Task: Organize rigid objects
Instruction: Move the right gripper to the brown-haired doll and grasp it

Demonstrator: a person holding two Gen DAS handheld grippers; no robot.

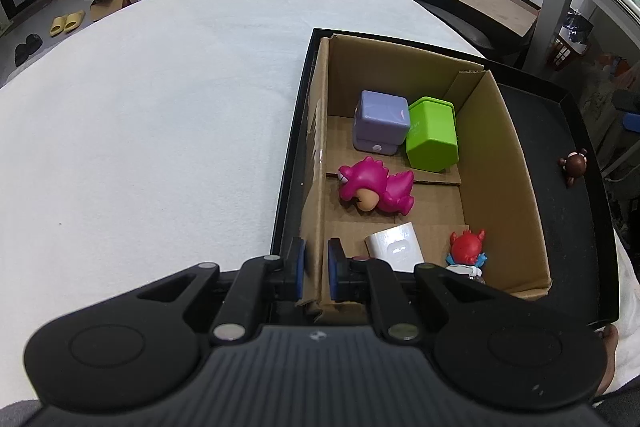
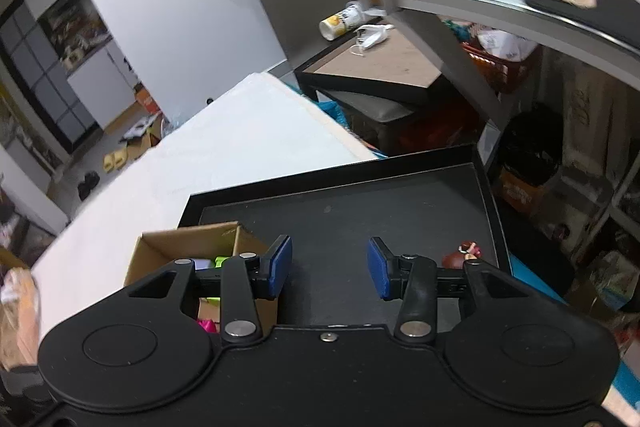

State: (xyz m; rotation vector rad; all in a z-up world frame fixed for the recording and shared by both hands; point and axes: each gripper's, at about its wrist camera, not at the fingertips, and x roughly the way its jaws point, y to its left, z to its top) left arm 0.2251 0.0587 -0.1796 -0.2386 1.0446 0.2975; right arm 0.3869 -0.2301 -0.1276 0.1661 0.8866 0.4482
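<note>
- Clamping the left wall of the cardboard box [image 1: 420, 163] at 6 o'clock of the left wrist view: left gripper [image 1: 317, 269], one blue pad [image 1: 299, 267] outside the wall, the other inside.
- Resting inside the box: purple cube [image 1: 382, 123] touching green container [image 1: 432, 139] toward 12 o'clock, pink dinosaur toy [image 1: 374, 189] at the middle, white cylinder [image 1: 396, 247] and red figure [image 1: 466, 247] toward 6 o'clock.
- Sitting in the black tray [image 1: 560, 227], on the white tablecloth [image 1: 160, 107].
- Standing at 3 o'clock on the tray rim, apart from the box: brown monkey figure [image 1: 574, 165].
- Hovering above the tray with pads spread wide and nothing between: right gripper [image 2: 330, 269], the monkey just at 3 o'clock of it.
</note>
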